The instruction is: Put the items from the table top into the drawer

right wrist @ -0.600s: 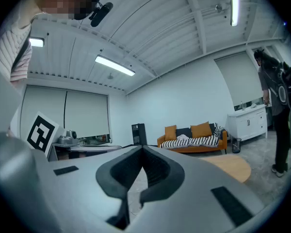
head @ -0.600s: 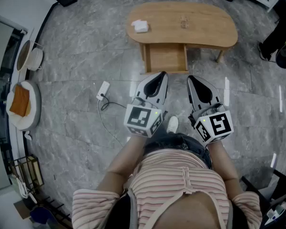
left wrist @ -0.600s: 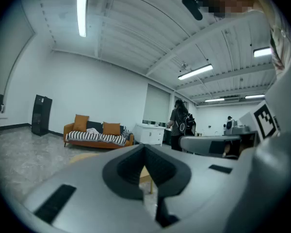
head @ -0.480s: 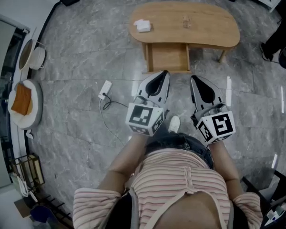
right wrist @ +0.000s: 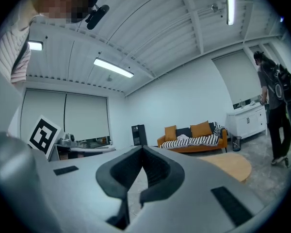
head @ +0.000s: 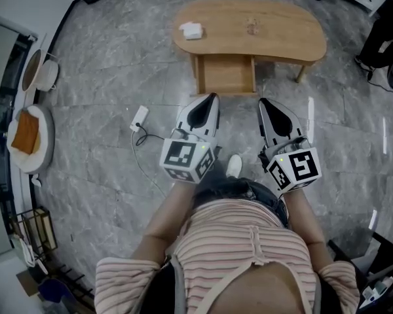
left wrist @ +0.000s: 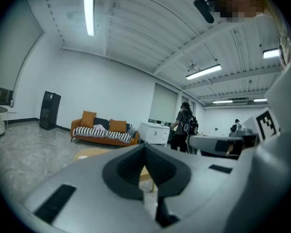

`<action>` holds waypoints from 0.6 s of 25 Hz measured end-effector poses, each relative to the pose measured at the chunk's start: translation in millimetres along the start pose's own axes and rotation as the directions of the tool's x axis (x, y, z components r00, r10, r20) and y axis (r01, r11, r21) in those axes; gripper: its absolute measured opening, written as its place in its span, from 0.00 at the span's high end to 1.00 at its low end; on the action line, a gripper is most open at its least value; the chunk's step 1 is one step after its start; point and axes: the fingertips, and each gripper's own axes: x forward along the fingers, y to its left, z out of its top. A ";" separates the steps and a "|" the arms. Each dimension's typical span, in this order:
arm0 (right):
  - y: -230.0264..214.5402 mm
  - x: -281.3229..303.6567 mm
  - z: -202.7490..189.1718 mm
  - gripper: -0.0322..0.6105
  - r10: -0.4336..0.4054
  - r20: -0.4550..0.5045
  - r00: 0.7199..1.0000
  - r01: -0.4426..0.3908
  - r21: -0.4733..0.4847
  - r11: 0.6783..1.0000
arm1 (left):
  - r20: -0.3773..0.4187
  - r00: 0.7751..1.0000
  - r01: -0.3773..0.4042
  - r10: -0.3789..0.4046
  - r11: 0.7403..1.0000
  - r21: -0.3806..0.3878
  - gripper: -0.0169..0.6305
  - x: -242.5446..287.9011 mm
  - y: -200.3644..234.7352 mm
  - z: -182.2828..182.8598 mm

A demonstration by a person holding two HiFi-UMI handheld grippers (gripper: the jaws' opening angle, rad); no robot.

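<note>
A kidney-shaped wooden table (head: 281, 34) stands on the marble floor ahead, with its drawer (head: 228, 76) pulled out toward me. On the top lie a white folded item (head: 190, 30) at the left and a small pale item (head: 252, 26) near the middle. My left gripper (head: 211, 97) and right gripper (head: 263, 103) are held side by side in front of the drawer, short of it, pointing at the table. Both are shut and hold nothing. In the left gripper view the left gripper (left wrist: 144, 147) has its tips together, and the right gripper (right wrist: 143, 149) shows the same in its own view.
A white power strip (head: 139, 118) with a cable lies on the floor left of my grippers. Round cushioned seats (head: 29, 139) line the left wall. An orange sofa (left wrist: 104, 132), a white cabinet (left wrist: 155, 132) and a standing person (left wrist: 184, 127) are beyond the table.
My left gripper has shifted a little to the left. The right gripper has hardly moved. Both stay shut.
</note>
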 end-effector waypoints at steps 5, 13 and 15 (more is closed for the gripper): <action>-6.0 1.8 -2.8 0.94 0.013 -0.006 1.000 -0.013 0.013 1.000 | 0.003 1.000 -0.026 0.026 1.000 -0.015 0.95 -2.9 6.2 0.4; -21.1 13.9 1.3 0.94 -0.002 0.004 1.000 0.001 0.020 1.000 | 0.031 0.995 -0.098 0.099 0.994 -0.039 0.95 2.1 36.6 14.9; -26.2 19.9 -0.1 0.94 -0.009 -0.002 1.000 0.009 0.025 1.000 | 0.036 0.993 -0.110 0.111 0.993 -0.048 0.95 6.9 45.6 17.4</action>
